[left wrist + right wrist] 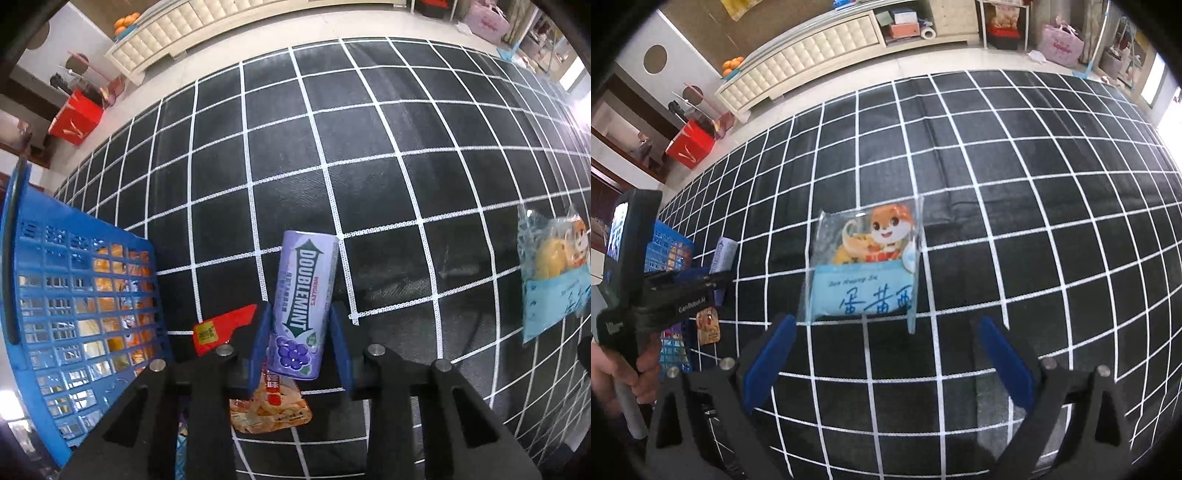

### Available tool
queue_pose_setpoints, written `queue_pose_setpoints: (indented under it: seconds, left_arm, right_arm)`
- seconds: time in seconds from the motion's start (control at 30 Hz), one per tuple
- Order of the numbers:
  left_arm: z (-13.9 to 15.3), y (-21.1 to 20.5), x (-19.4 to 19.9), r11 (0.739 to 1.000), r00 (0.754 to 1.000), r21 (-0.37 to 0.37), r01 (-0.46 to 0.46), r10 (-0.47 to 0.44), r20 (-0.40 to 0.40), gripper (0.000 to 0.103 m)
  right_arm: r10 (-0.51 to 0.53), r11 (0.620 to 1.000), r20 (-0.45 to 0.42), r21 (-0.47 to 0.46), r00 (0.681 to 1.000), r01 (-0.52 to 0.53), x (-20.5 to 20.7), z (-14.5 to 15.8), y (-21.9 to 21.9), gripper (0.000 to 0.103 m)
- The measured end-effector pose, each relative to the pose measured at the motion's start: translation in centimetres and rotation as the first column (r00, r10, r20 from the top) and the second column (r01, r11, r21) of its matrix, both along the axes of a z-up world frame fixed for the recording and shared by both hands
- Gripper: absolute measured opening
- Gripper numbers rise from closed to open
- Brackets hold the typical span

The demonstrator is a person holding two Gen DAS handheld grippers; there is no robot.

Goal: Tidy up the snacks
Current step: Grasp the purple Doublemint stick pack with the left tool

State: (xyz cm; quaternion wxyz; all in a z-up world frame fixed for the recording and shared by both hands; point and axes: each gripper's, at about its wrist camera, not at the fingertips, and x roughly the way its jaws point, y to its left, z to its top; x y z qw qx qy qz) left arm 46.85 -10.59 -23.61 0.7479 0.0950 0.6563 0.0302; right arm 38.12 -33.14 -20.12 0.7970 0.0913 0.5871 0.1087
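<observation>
My left gripper [300, 332] is shut on a purple Doublemint gum pack [304, 302] and holds it above the black grid cloth. The blue basket [33, 350], with several snacks inside, stands just to its left. In the right wrist view the left gripper [718, 271] with the gum pack [723, 254] shows at the left, by the basket [666, 254]. My right gripper [886, 350] is open and empty, just short of a light blue pastry packet [866, 266] lying flat on the cloth. That packet also shows at the right edge of the left wrist view [554, 273].
A red packet [221, 326] and an orange snack sachet [269, 410] lie on the cloth under the left gripper; the sachet also shows in the right wrist view [708, 326]. A white cabinet [812, 62] and red box [692, 146] stand beyond the cloth.
</observation>
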Motion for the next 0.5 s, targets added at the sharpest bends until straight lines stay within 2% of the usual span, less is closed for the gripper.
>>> queue_pose_setpoints:
  seconds: [0.13,0.3,0.5]
  left_arm:
    - [-0.2,-0.8,-0.8,0.999,0.999,0.019,0.038,-0.039,0.012,0.03]
    - [0.5,-1.5,-2.7,0.999,0.997,-0.027,0.046,-0.044,0.069,0.029]
    - [3.4,-1.3,-5.4,0.994,0.991,-0.092,0.059,-0.048,0.126,0.029]
  right_arm:
    - [-0.006,1.0,-0.008,0.013,1.0,0.006,-0.2,0.3,0.1,0.101]
    - [0.02,1.0,0.03,-0.004,0.999,-0.02,-0.6,1.9,1.1,0.101]
    - [0.029,0.997,0.032,-0.07,0.999,-0.027,-0.2,2.8,2.0,0.101]
